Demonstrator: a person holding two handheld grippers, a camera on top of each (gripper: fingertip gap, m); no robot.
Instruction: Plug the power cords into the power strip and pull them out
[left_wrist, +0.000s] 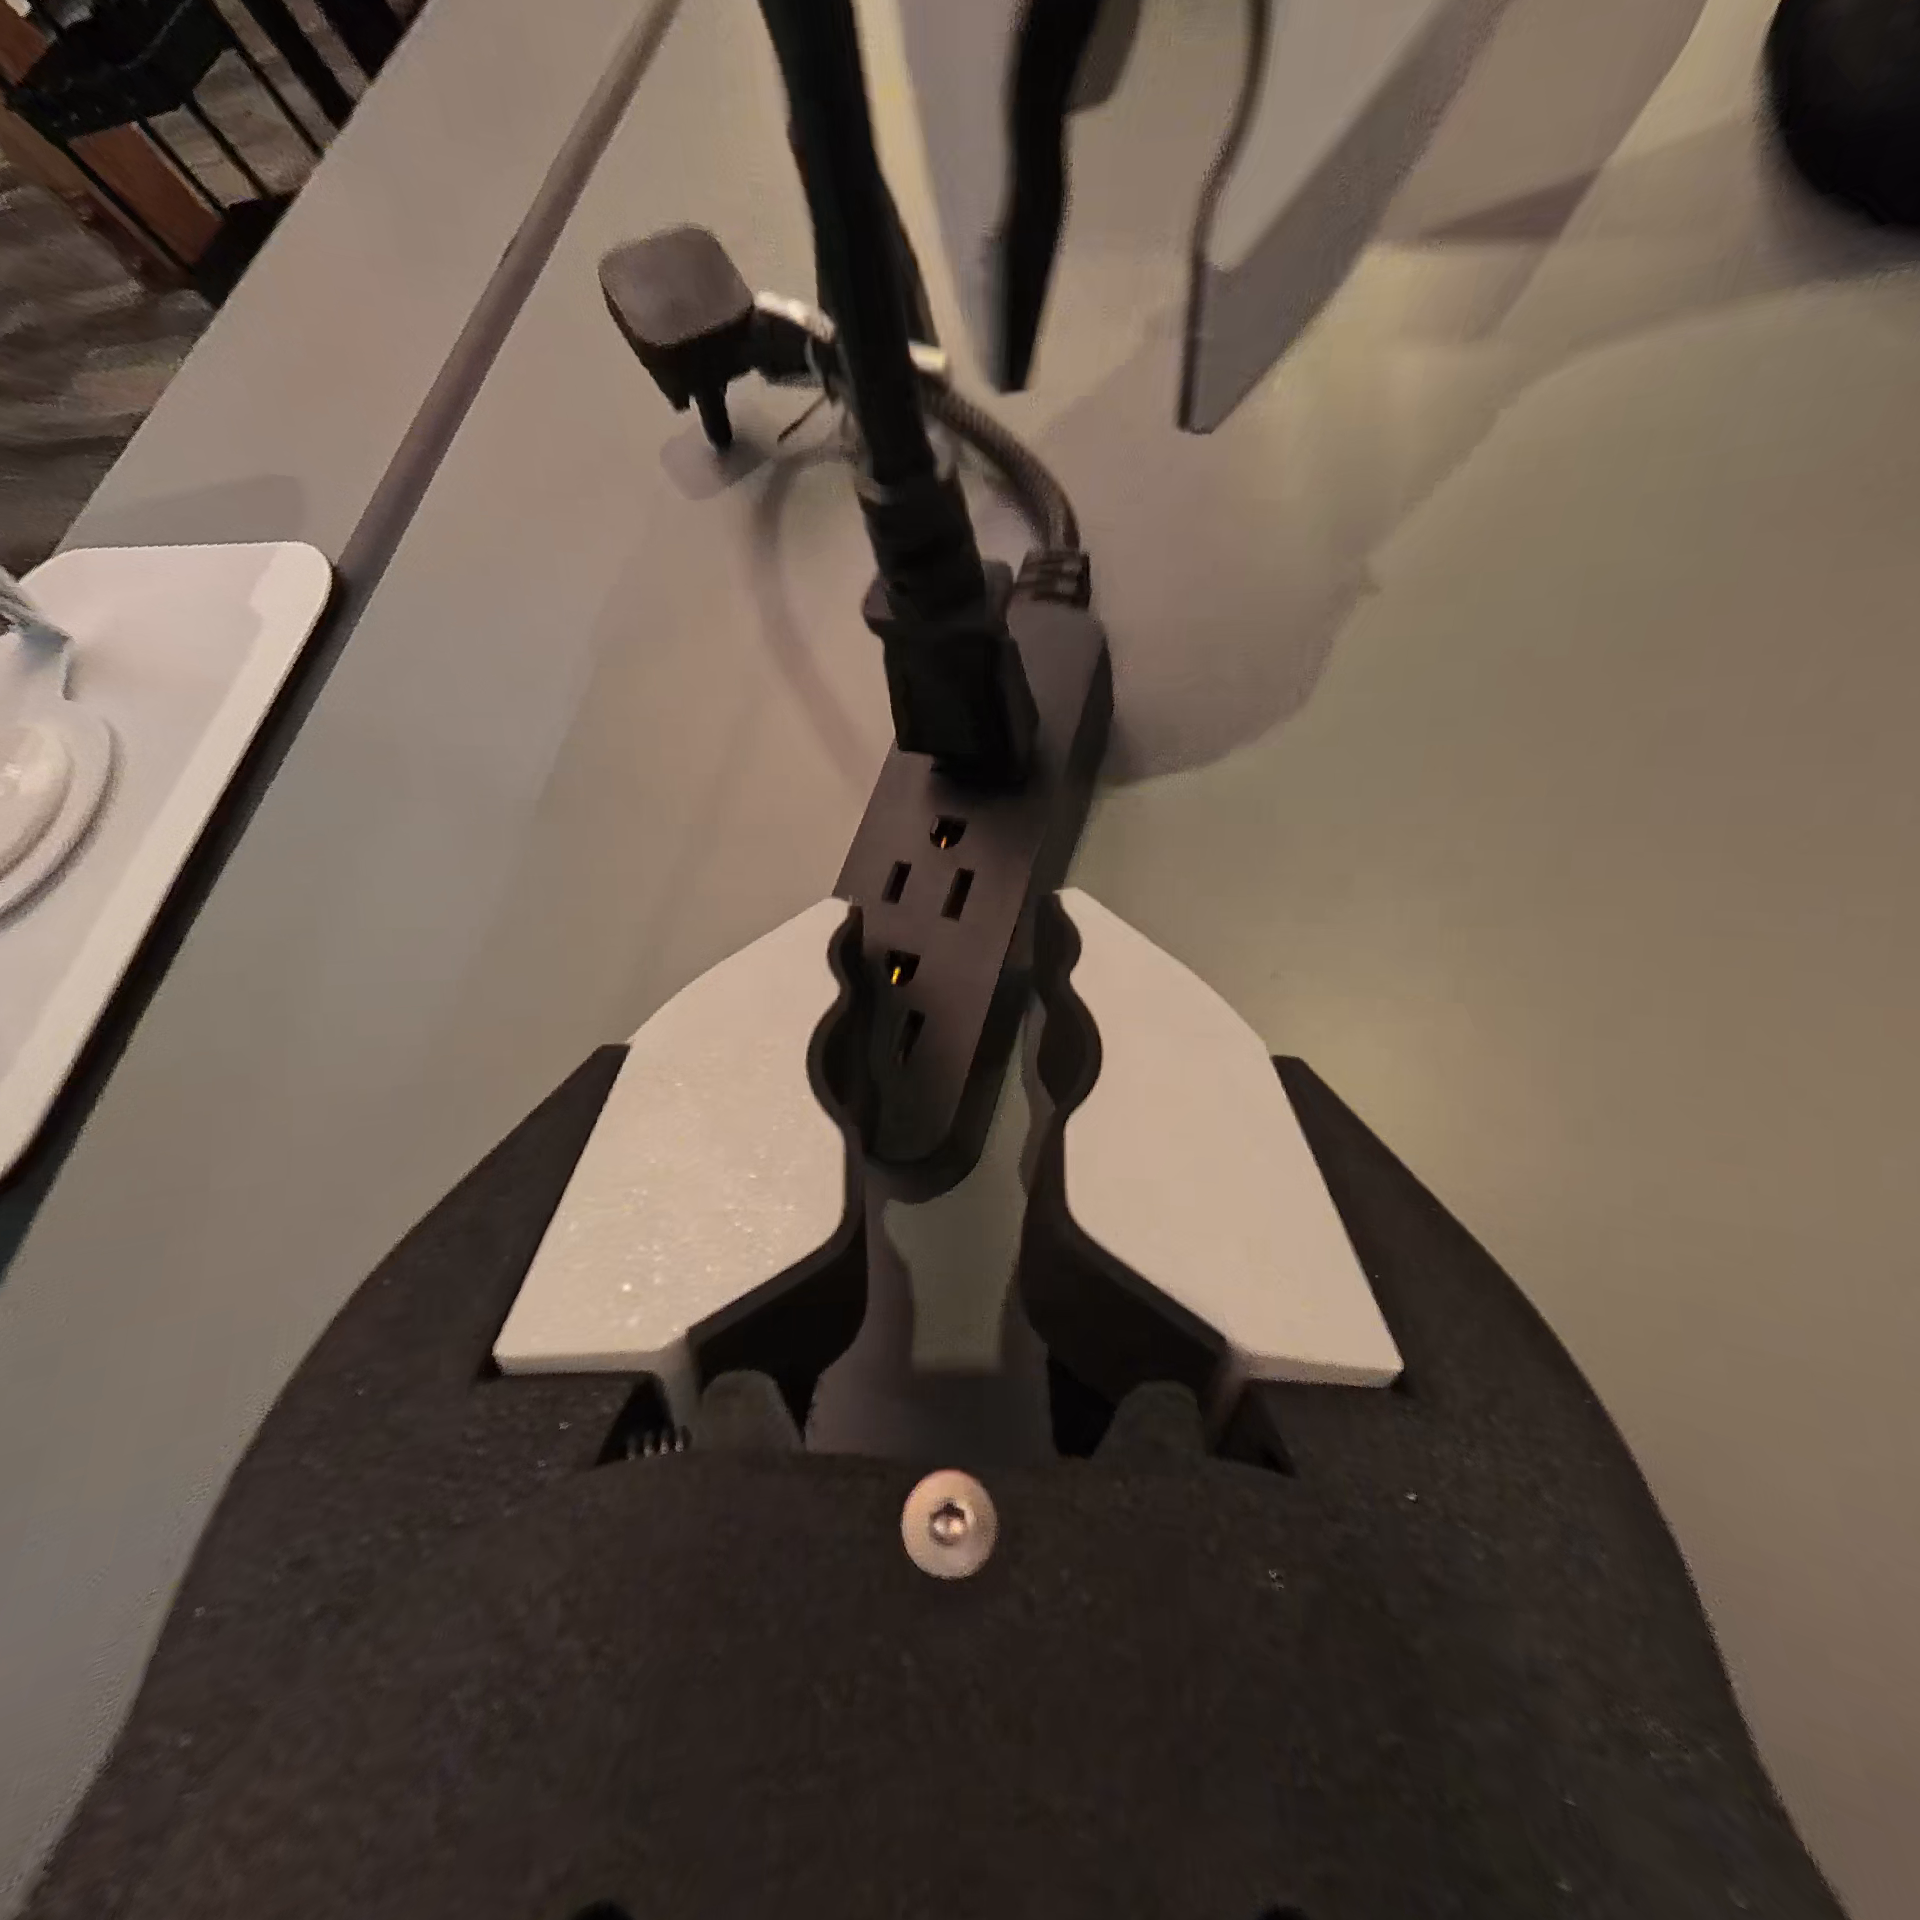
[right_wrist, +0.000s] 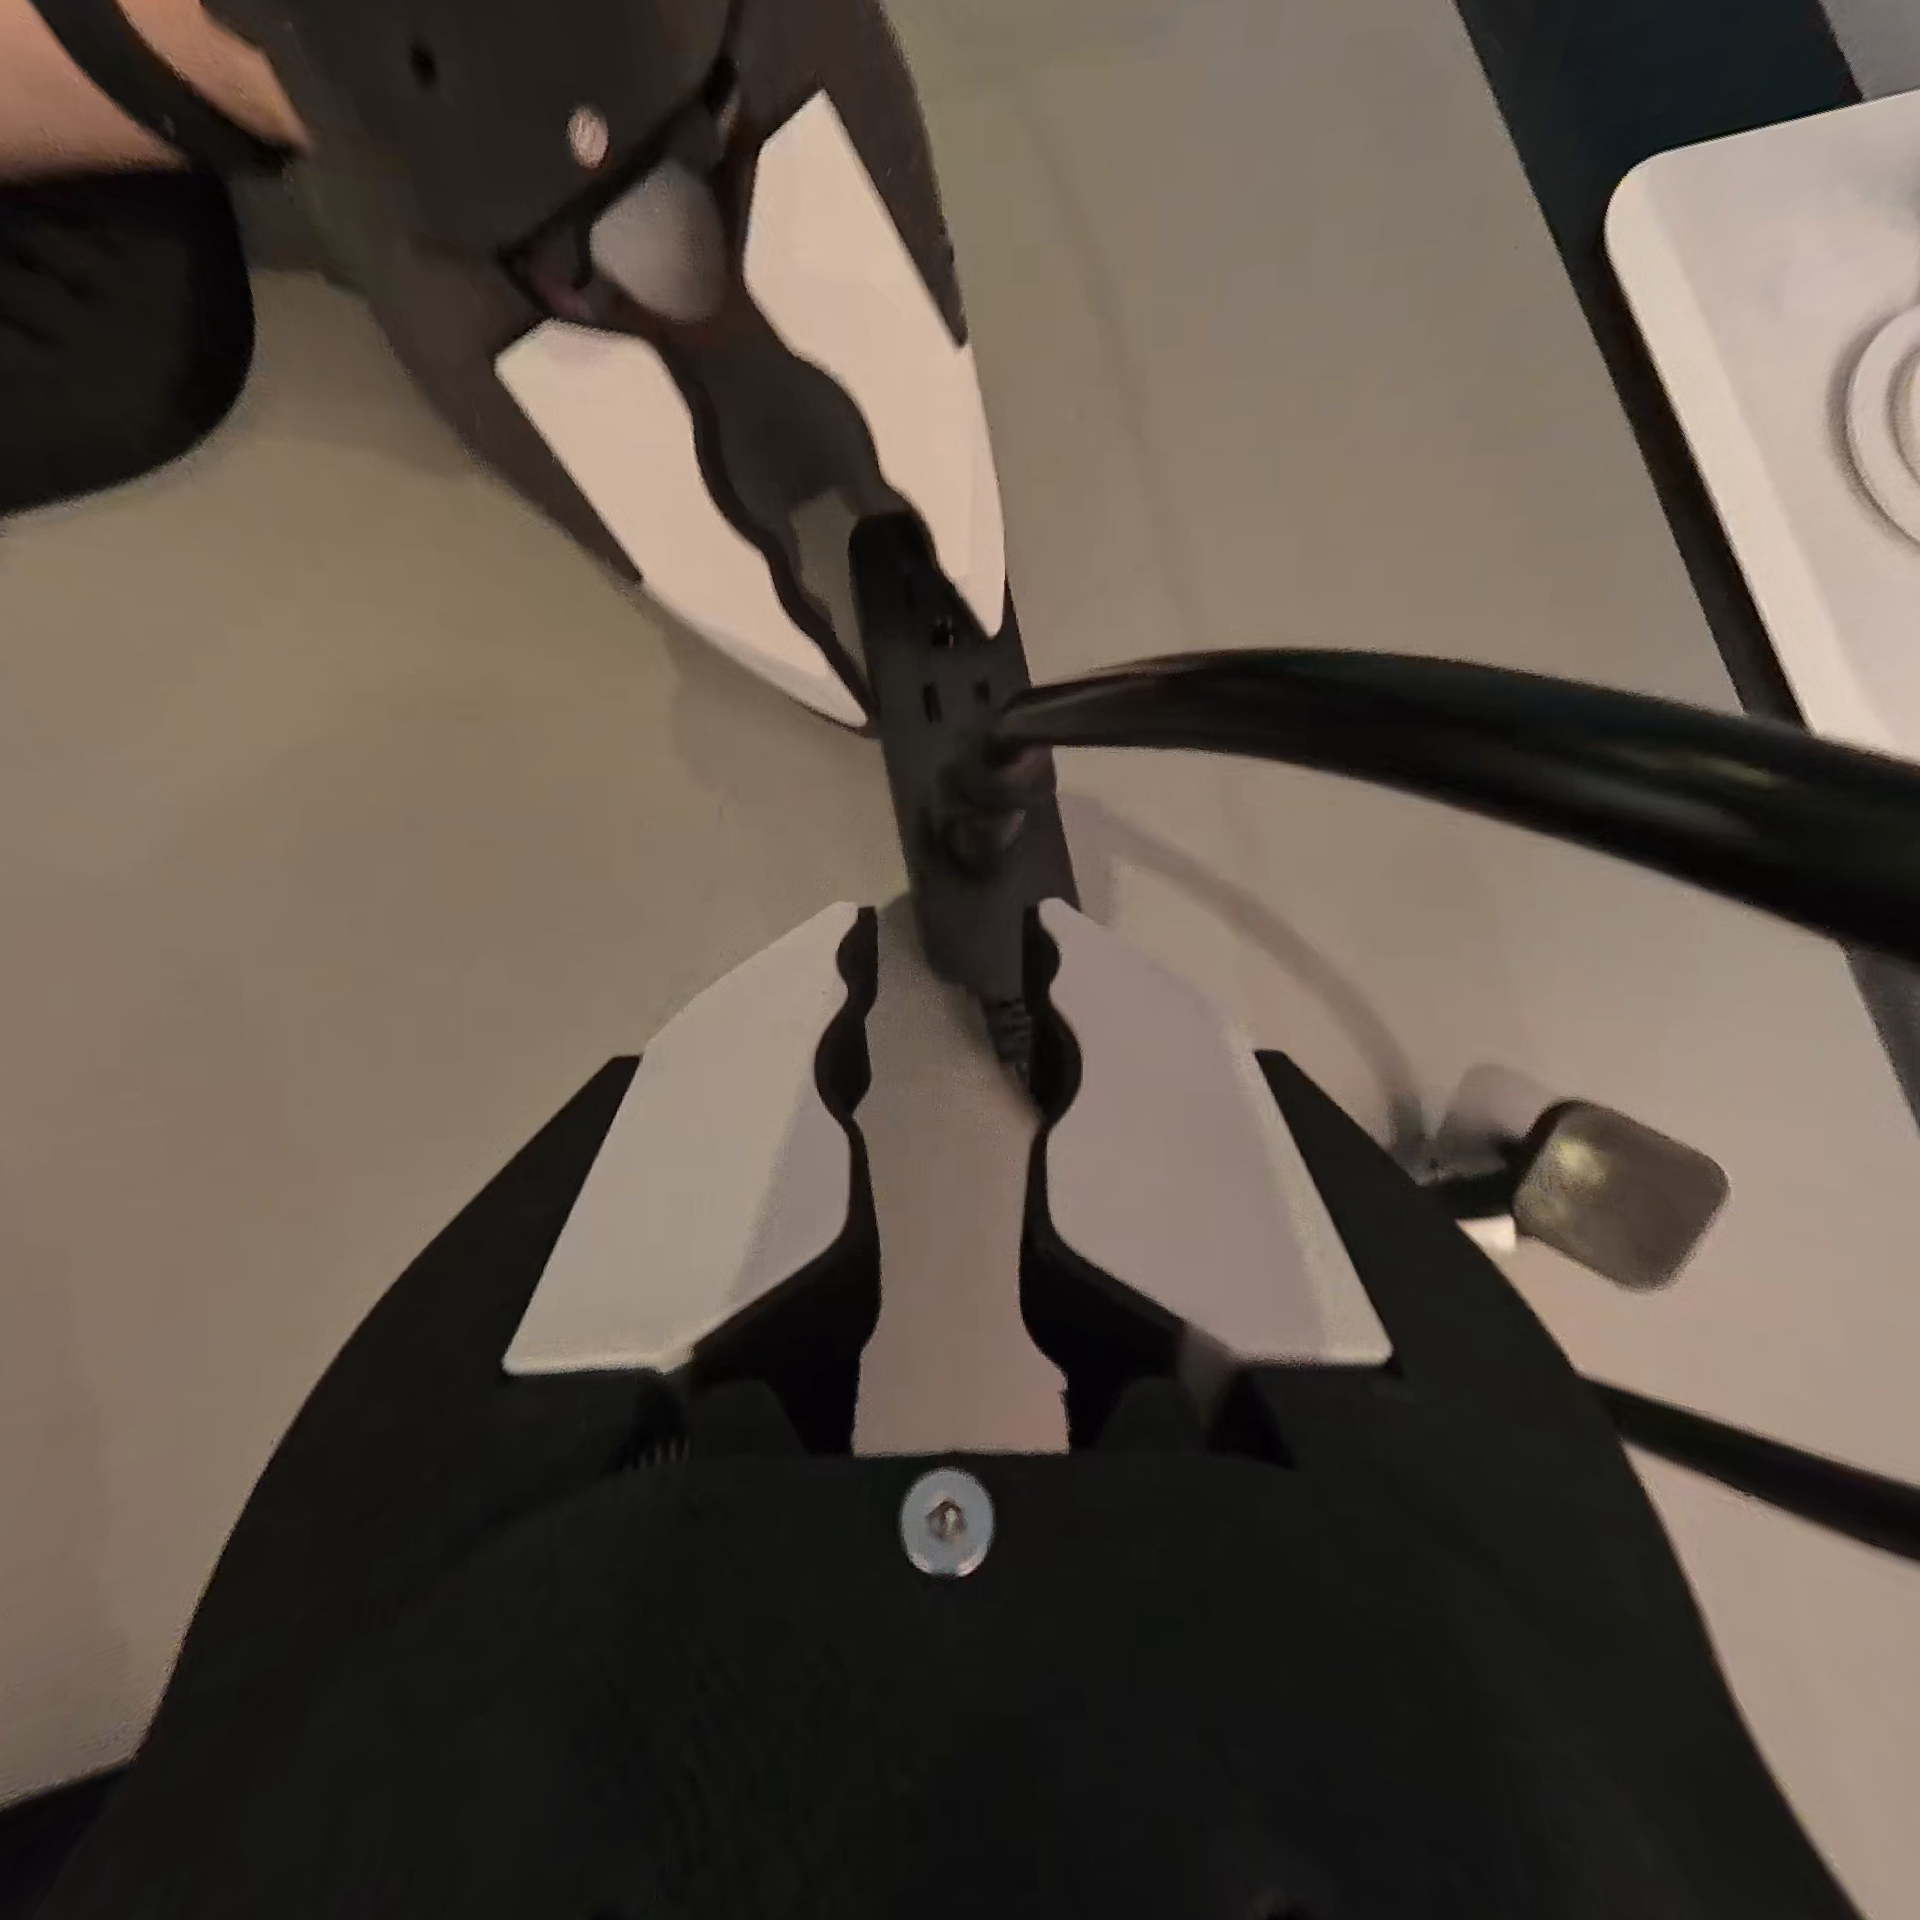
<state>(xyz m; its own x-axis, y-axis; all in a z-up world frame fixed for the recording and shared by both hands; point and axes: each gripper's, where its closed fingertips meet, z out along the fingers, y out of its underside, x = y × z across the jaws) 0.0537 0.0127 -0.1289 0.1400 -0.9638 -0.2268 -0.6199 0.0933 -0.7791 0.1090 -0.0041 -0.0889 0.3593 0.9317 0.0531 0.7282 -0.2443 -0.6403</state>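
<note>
Close to my left camera, my left tongs (left_wrist: 943, 914) are clenched on the near end of the black power strip (left_wrist: 940, 883). Their white fingers (left_wrist: 717, 1122) press on both sides of it. It lies flat on the grey table (left_wrist: 1507, 935) and points away from me. I can see two free sockets on its top.

At the far end of the strip a black plug (left_wrist: 951, 675) sits in a socket. Its thick black cord (left_wrist: 831, 208) goes up and away. A thin woven cord (left_wrist: 1023, 488) leaves the far tip of the strip and bends left. Far on the left a second plug (left_wrist: 675, 301) lies loose on the table, well apart from the strip. A white tray (left_wrist: 166, 748) with something of clear glass on it sits at the left edge.

From my right camera I look at the strip (right_wrist: 956, 727) from its other end. My right tongs (right_wrist: 951, 920) are released, with a wide gap between the fingers (right_wrist: 717, 1122). Nothing is held. The end of the strip and its thin cord (right_wrist: 1013, 1029) lie just in that gap, close to the right finger. I cannot tell if they touch. The thick cord (right_wrist: 1507, 748) runs off to the right. The loose plug (right_wrist: 1616, 1195) lies near on the right. Far off, the left tongs (right_wrist: 831, 582) grip the strip. The tray (right_wrist: 1766, 395) sits far right.
</note>
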